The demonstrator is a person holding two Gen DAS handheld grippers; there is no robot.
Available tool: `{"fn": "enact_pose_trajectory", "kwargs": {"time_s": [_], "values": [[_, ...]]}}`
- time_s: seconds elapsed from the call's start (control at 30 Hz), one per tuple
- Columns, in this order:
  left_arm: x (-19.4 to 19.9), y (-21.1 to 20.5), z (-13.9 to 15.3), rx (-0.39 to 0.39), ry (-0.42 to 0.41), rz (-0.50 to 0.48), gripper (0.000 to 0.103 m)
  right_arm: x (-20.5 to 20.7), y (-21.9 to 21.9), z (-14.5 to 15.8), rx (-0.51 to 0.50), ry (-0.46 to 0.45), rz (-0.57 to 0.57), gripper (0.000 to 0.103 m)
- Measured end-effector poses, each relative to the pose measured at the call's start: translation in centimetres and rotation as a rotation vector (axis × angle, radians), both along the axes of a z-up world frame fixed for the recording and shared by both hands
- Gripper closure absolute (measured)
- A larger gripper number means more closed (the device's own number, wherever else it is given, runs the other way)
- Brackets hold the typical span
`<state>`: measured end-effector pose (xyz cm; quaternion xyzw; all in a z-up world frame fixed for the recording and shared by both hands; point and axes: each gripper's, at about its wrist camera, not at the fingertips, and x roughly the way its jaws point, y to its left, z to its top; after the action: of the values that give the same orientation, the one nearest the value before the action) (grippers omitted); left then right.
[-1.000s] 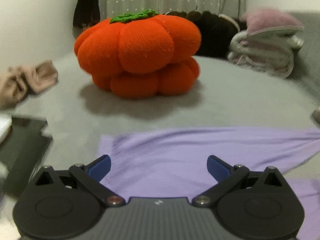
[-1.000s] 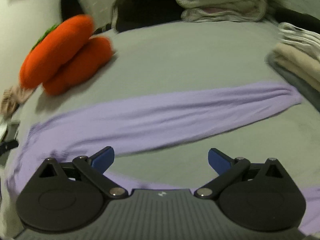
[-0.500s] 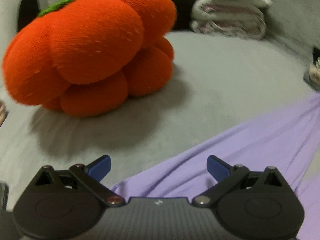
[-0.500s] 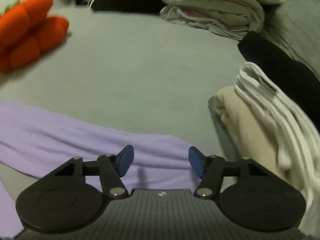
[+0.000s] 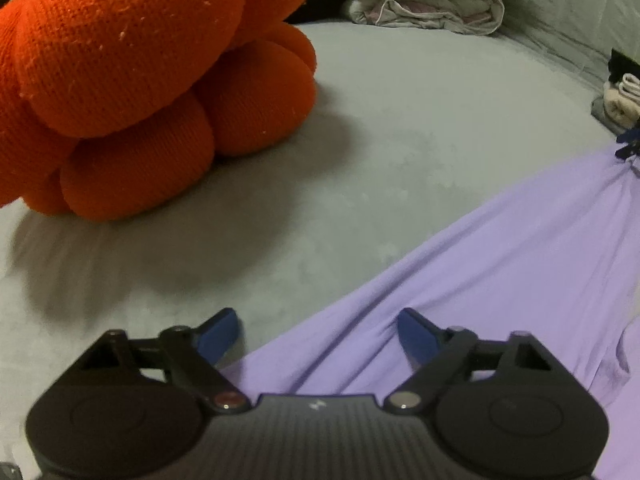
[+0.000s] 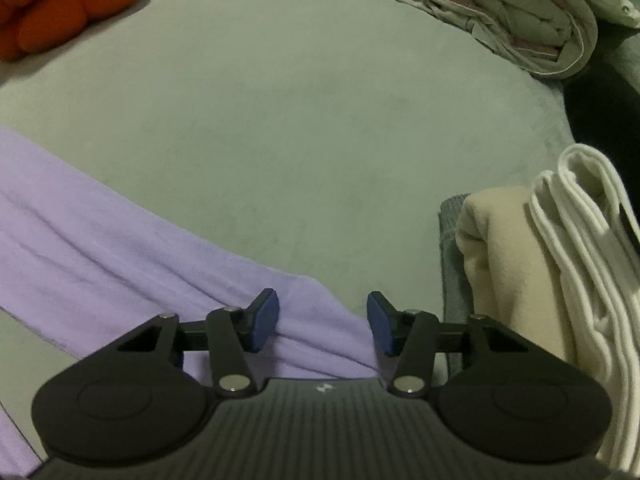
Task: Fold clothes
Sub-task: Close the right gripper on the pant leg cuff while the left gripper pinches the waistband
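Observation:
A lilac long-sleeved garment [image 5: 520,264] lies flat on the grey bed [image 5: 420,120]. My left gripper [image 5: 318,334] is open, low over one end of a sleeve, its jaws either side of the cloth edge. My right gripper [image 6: 322,320] is open but narrowed, its jaws straddling the bunched cuff end of the lilac sleeve [image 6: 120,256]. Its blue fingertips also show far right in the left wrist view [image 5: 628,144]. Neither gripper is closed on the cloth.
A big orange knitted pumpkin cushion [image 5: 140,80] sits to the left, also in the right wrist view [image 6: 60,4]. A folded quilt [image 5: 424,4] lies at the back. A stack of folded cream and white clothes [image 6: 560,280] stands just right of my right gripper.
Both grippers have dropped lower and closer to the sleeve ends. The left swung left toward the pumpkin. The right moved to the cuff and its jaws have narrowed around it.

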<state>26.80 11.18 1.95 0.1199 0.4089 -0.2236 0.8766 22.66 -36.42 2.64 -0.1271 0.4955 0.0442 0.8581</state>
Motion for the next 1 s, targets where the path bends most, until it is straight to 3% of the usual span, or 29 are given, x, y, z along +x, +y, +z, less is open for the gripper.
{"fn": "enact_pose_trajectory", "kwargs": {"time_s": [0.03,0.1,0.27,0.33,0.37,0.43,0.47,0.5,0.63,0.77,1.0], "values": [[0.1,0.2,0.2,-0.011,0.005,0.002,0.039,0.0,-0.1,0.1,0.002,0.002,-0.003,0.058],[0.4,0.3,0.3,-0.015,0.007,0.009,0.046,-0.1,-0.7,0.6,0.012,-0.006,-0.02,0.066],[0.0,-0.5,-0.2,0.026,-0.031,0.002,0.042,-0.6,-1.6,0.9,0.026,-0.009,-0.075,0.066],[-0.2,-0.7,-0.2,0.03,-0.041,0.003,0.048,-0.8,-1.4,0.5,0.028,-0.001,-0.076,0.066],[-0.2,-0.8,-0.2,0.028,-0.041,0.005,0.054,-0.9,-1.2,0.4,0.029,0.002,-0.077,0.068],[-0.4,-0.8,0.1,0.029,-0.054,0.014,0.098,-1.0,-0.7,0.5,0.019,-0.004,-0.065,0.082],[-0.5,-0.8,0.2,0.032,-0.06,0.02,0.102,-1.1,-0.5,0.6,0.007,-0.011,-0.06,0.094],[-0.5,-0.9,0.3,0.036,-0.065,0.027,0.102,-1.2,-0.3,0.9,-0.014,-0.029,-0.063,0.103],[-1.1,-1.3,0.5,0.061,-0.094,0.02,0.102,-2.3,0.4,2.3,-0.079,-0.133,-0.066,0.102],[-1.7,-0.7,0.9,0.037,-0.131,0.047,0.102,-3.7,0.9,2.9,-0.129,-0.206,-0.051,0.102],[-5.8,0.2,2.8,-0.014,-0.266,0.063,0.102,-6.8,1.7,3.8,-0.196,-0.364,-0.061,0.102]]}}
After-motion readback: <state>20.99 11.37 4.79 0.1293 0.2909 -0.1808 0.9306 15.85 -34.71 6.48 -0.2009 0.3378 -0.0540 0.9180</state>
